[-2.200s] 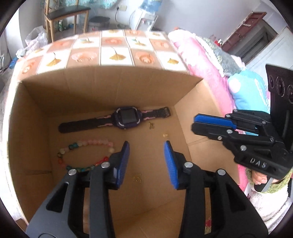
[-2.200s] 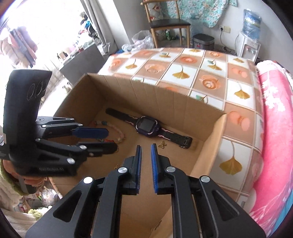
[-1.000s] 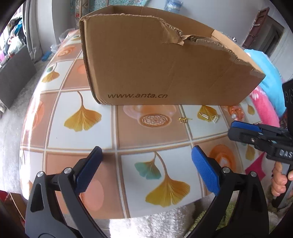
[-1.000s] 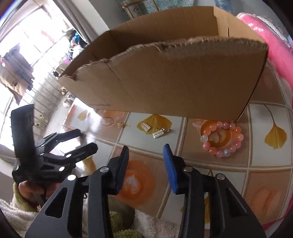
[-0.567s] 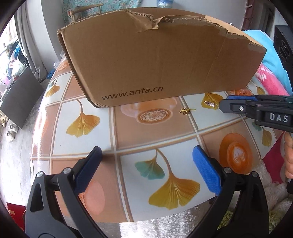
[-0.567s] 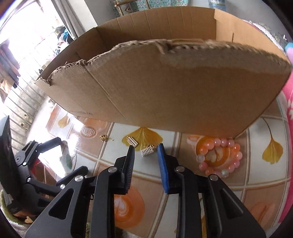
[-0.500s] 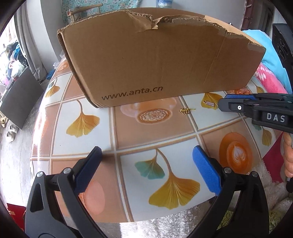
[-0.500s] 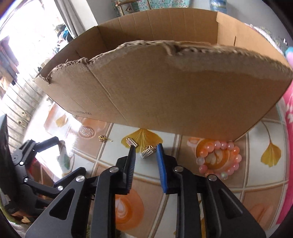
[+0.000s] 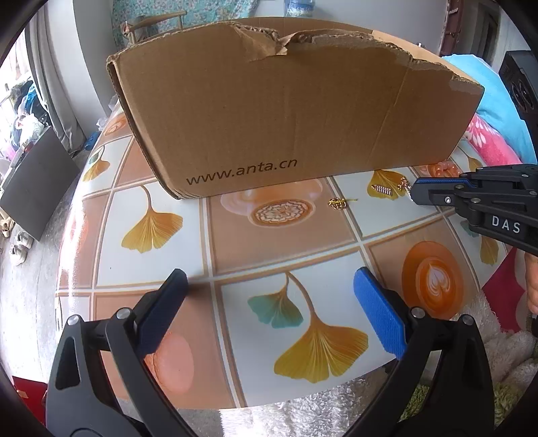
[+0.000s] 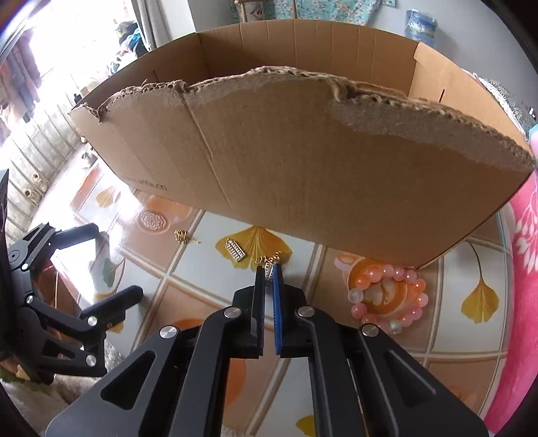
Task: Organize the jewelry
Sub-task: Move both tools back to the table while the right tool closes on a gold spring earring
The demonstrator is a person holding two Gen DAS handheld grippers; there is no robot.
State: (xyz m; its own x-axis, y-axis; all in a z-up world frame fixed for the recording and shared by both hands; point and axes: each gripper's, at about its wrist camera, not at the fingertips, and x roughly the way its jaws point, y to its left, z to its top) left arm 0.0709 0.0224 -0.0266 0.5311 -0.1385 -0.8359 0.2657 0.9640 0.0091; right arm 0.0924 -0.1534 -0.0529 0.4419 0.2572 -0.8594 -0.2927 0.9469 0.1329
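Note:
A brown cardboard box (image 9: 289, 111) stands on the tiled table (image 9: 235, 235); it also shows in the right wrist view (image 10: 302, 168). In front of it lie a gold rectangular earring (image 10: 235, 251), a small gold earring (image 10: 183, 236) and a pink bead bracelet (image 10: 390, 295). My right gripper (image 10: 269, 269) is shut on a second rectangular earring (image 10: 268, 265) on the table; it also shows in the left wrist view (image 9: 417, 191). My left gripper (image 9: 269, 302) is open and empty above the table's near edge.
The box front wall has a torn top rim (image 10: 420, 111). A pink blanket (image 10: 524, 255) lies to the right. White fluffy fabric (image 9: 302, 416) lies below the table edge. A chair (image 9: 151, 23) stands behind the box.
My right gripper moved forward and down to the rectangular earring and closed on it. My left gripper stayed open and nearly still.

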